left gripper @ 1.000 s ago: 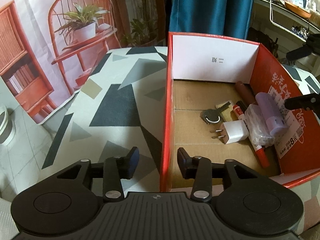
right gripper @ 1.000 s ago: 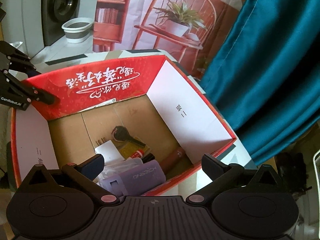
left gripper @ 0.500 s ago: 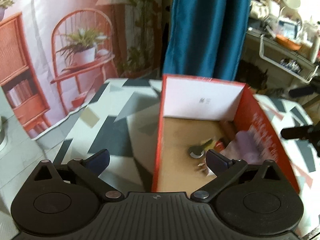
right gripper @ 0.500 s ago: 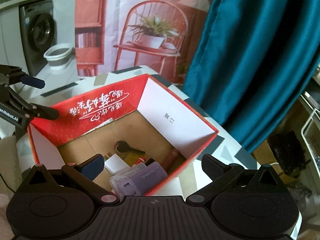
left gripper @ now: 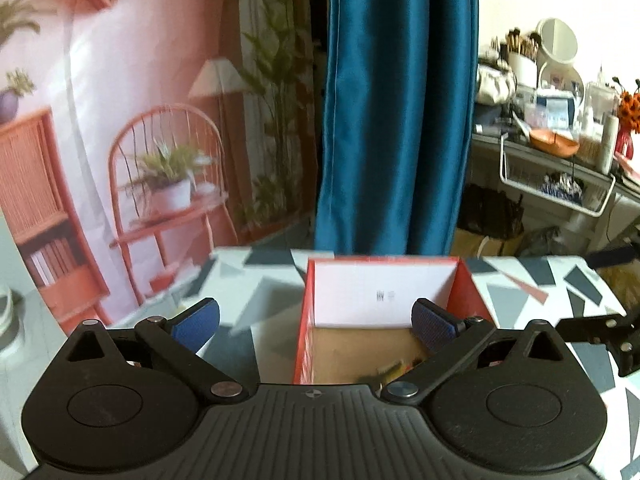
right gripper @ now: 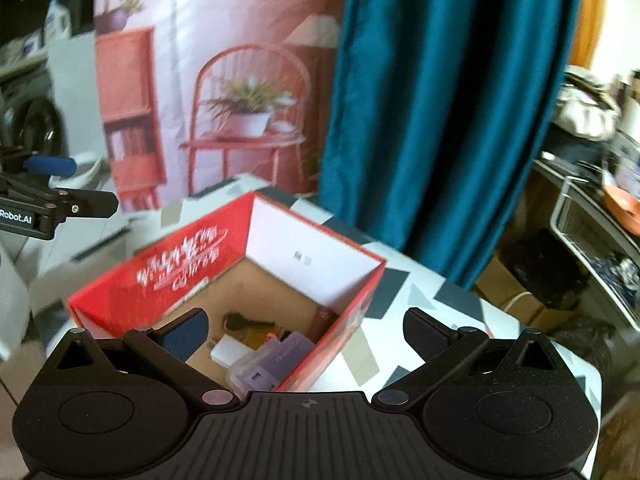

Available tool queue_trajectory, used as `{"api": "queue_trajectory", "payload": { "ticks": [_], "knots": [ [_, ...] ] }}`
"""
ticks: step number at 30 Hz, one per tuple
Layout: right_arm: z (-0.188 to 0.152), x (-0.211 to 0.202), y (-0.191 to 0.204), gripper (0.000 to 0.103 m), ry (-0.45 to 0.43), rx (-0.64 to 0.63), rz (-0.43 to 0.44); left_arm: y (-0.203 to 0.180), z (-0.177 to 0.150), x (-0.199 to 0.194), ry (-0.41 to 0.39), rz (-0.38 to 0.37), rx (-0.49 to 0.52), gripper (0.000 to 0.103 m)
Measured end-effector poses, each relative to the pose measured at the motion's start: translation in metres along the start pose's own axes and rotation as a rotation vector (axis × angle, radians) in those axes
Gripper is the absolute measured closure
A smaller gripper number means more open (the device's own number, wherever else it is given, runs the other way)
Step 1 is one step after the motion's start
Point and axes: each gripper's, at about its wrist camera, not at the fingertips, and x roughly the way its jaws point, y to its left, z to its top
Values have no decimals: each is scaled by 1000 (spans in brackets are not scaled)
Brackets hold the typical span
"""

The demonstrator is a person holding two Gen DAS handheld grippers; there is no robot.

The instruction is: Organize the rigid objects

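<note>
1. The left tool (left gripper: 316, 322) is standing with its jaws spread wide and nothing between them; they have just been opening. It is hovering above the near wall of the red box (left gripper: 303, 332). Dipping again, a finger could be catching that thin wall and dragging the box along the desk (left gripper: 256, 292).

2. The right tool (right gripper: 306, 334) is likewise gaping and carrying nothing, looking down over the box's near corner. Both tools are crowding the same box; the left one is showing at the left edge of the right wrist view, so a careless swing could be knocking them together.

3. The rigid objects are lying inside the box, bunched in its near corner as the right wrist sees it: a purple case (right gripper: 280, 360), a white charger plug (right gripper: 228, 350), a dark red tube (right gripper: 322, 320) against the right wall, and a dark keyring (right gripper: 236, 322) further in. The desk around looks bare, so the sorting appears finished.

4. The box is sitting near the desk's far edge by the blue curtain (right gripper: 440, 120); a hard nudge could be pushing it towards that edge and jumbling the contents.
</note>
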Motion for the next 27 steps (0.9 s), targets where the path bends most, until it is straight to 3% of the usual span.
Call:
{"api": "queue_trajectory", "payload": {
  "ticks": [10, 16, 27],
  "knots": [
    [-3, -85, 20, 0, -185, 146, -163, -17, 29, -56, -127, 19, -17, 0],
    [-21, -130, 36, 0, -290, 206, -230, -30, 20, -89, -150, 23, 3, 0],
    [-65, -188, 65, 0, -368, 308, -314, -36, 6, -140, -208, 17, 11, 0]
  ]
}}
